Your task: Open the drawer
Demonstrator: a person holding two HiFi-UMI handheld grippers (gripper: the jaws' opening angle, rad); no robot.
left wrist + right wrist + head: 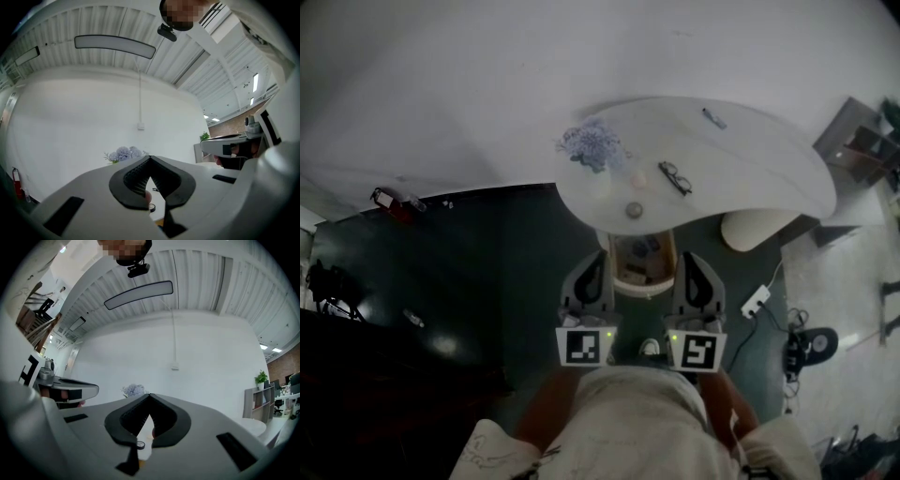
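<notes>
Left tool (592, 264) and right tool (694, 262), ribbed black jaws closed empty, flank rounded tan drawer (643, 267)

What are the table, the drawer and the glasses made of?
Table: the top is smooth and white with a dull sheen, so perhaps painted wood or laminate.
Drawer: it is tan inside, which looks like bare wood.
Glasses: the frame is thin and dark, plastic or metal, but too small to tell.

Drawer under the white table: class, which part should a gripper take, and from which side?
Likely the front rim of the drawer, from above on the near side: it stands pulled out from under the table, open-topped, that rim nearest the left gripper and right gripper.
</notes>
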